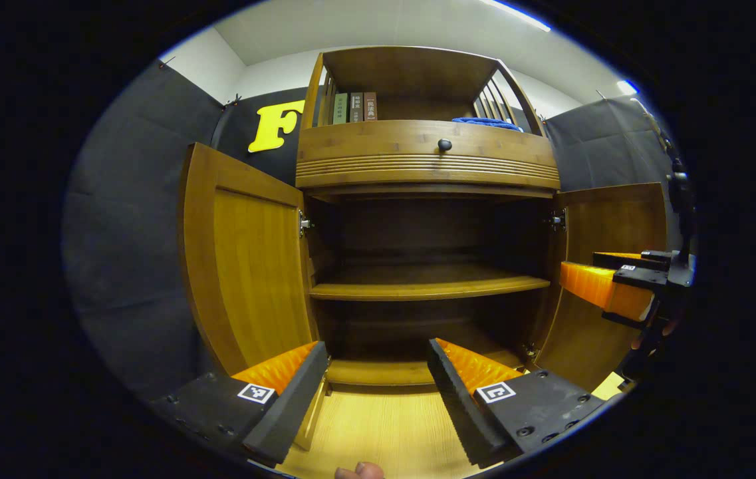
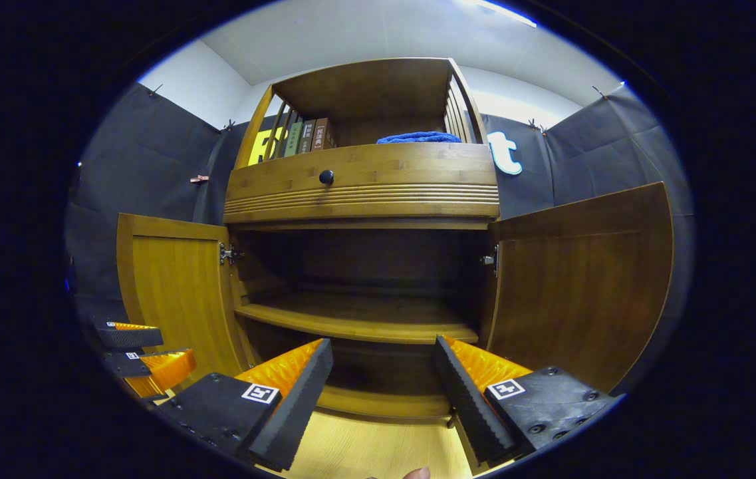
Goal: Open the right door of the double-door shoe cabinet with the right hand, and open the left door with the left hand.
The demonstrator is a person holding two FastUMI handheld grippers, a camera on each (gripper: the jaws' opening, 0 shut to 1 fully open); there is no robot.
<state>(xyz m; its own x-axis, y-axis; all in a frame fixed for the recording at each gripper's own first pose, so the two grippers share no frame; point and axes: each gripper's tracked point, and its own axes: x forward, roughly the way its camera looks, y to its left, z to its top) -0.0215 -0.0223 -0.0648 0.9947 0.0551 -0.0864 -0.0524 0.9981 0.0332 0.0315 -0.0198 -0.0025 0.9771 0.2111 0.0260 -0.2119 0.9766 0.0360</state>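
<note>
- The shoe cabinet (image 1: 427,156) stands straight ahead of both hand-held grippers, and its two doors both hang swung outward, so the dark inside lies bare; by the look of it both openings are already made.
- The left door (image 1: 245,259) lies ahead and to the left of the left hand-held gripper (image 1: 378,386), its inner face turned toward the camera and its long axis upright; the lower edge comes down close beside that gripper's left finger, though I cannot tell whether they touch.
- The right door (image 2: 584,286) lies ahead and to the right of the right hand-held gripper (image 2: 384,382), also upright on its hinges, its lower corner near that gripper's right finger.
- Each gripper is the nearer one to its own door; any further swing would, I judge, run outward and away from the cabinet's middle.
- Both hand-held grippers are spread wide with nothing between the fingers.
- Counted: two doors, one inner shelf (image 1: 427,287), one drawer with a single round knob (image 1: 444,144), three books (image 1: 354,106) upright in the top rack, and one blue cloth (image 2: 419,138) beside them.
- The floor (image 1: 378,432) below is pale wood.
</note>
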